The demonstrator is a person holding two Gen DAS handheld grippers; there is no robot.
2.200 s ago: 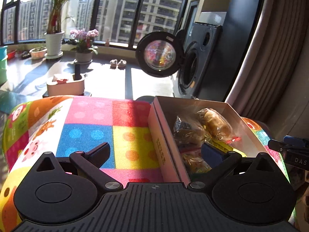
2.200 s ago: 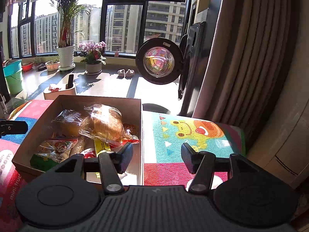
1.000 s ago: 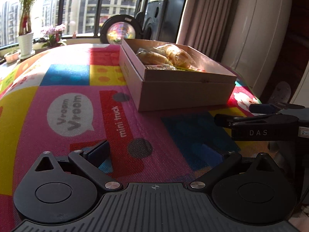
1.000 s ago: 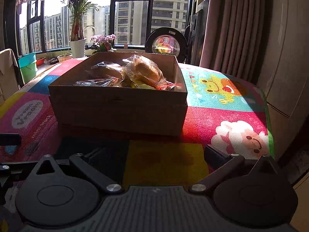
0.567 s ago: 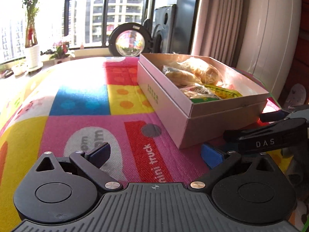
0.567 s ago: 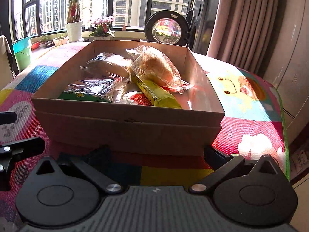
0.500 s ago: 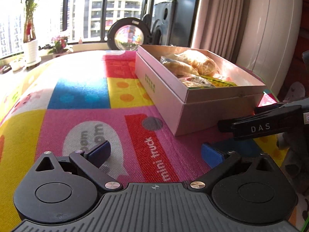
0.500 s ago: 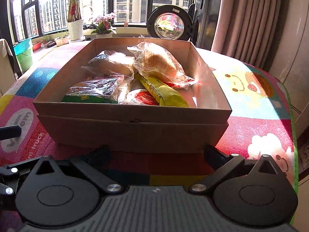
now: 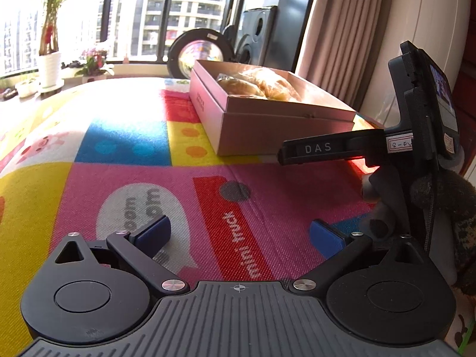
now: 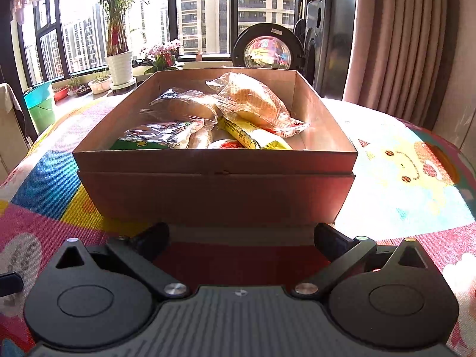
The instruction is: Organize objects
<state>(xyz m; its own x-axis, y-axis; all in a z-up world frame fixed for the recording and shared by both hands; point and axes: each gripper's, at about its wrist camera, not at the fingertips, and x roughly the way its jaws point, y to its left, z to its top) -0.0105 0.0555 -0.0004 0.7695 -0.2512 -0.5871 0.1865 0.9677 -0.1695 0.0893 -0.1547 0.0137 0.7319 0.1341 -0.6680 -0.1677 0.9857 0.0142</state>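
Sunlit windows (image 10: 205,15), beige curtain (image 10: 395,38), potted plant (image 10: 119,59).

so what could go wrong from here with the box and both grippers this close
The right gripper sits open just short of the cardboard box; pushing ahead could shove the box along the play mat instead of gripping it. The bagged bread stands above the rim and might tip out if the box is jolted. The left gripper, also open, is close beside the right one, so the two tools could collide.
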